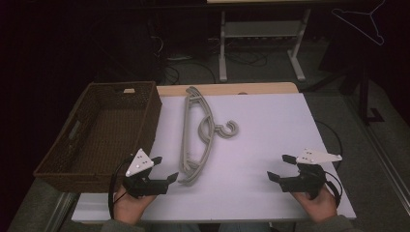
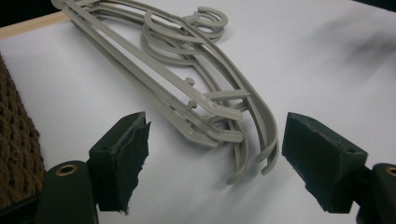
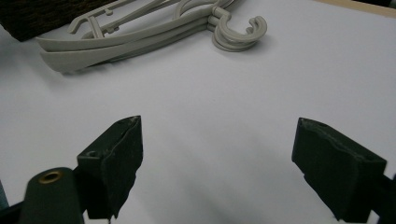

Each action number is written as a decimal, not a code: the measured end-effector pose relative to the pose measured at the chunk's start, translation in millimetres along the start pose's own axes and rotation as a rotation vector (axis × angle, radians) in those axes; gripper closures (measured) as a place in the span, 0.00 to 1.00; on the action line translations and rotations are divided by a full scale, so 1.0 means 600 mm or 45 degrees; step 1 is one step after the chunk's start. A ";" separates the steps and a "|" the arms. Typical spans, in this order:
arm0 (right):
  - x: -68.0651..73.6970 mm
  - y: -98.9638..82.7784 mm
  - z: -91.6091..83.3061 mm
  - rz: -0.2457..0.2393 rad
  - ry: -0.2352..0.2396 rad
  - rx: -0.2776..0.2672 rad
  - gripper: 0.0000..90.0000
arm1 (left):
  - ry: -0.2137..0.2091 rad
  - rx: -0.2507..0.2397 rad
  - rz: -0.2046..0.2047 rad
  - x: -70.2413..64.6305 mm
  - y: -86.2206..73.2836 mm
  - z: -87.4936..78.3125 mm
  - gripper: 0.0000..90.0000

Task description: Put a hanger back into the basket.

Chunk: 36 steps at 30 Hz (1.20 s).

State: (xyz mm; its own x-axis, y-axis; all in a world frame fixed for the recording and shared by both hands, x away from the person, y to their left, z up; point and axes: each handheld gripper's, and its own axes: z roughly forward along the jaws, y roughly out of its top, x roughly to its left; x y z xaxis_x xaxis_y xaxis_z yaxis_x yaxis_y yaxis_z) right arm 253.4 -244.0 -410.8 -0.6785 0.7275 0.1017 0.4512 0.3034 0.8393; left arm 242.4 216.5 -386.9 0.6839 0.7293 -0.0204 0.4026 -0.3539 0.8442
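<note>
Nothing is looking done yet: the one wicker basket [image 1: 99, 135] is sitting empty. Just right of it, a stack of grey plastic hangers [image 1: 198, 133], seemingly three, is lying untouched. The left gripper [image 1: 163, 169], nearest the stack, and the right gripper [image 1: 281, 167] are both gaping, holding nothing.
</note>
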 end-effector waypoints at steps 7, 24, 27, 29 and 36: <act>-0.001 -0.001 -0.002 0.017 0.010 -0.016 0.17 | -0.005 0.008 -0.001 -0.005 -0.002 0.003 0.25; 0.008 0.039 0.022 0.070 0.084 0.047 0.22 | -0.003 -0.008 -0.029 -0.005 -0.005 -0.008 0.25; 0.005 0.056 0.035 0.077 0.088 0.059 0.24 | -0.005 -0.002 -0.027 -0.005 -0.003 -0.005 0.25; 0.002 0.065 0.046 0.091 0.101 0.072 0.24 | -0.010 0.002 -0.033 -0.006 -0.003 -0.002 0.25; -0.001 0.087 0.071 0.115 0.125 0.101 0.24 | -0.015 -0.001 -0.041 -0.006 -0.002 0.001 0.25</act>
State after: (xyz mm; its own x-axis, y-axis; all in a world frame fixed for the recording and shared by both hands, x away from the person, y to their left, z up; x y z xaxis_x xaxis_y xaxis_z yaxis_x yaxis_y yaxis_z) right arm 302.2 -202.5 -389.9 -0.6849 0.6915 0.2297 0.5547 0.2903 0.7798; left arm 239.8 213.7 -387.9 0.6776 0.7335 -0.0537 0.4239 -0.3298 0.8436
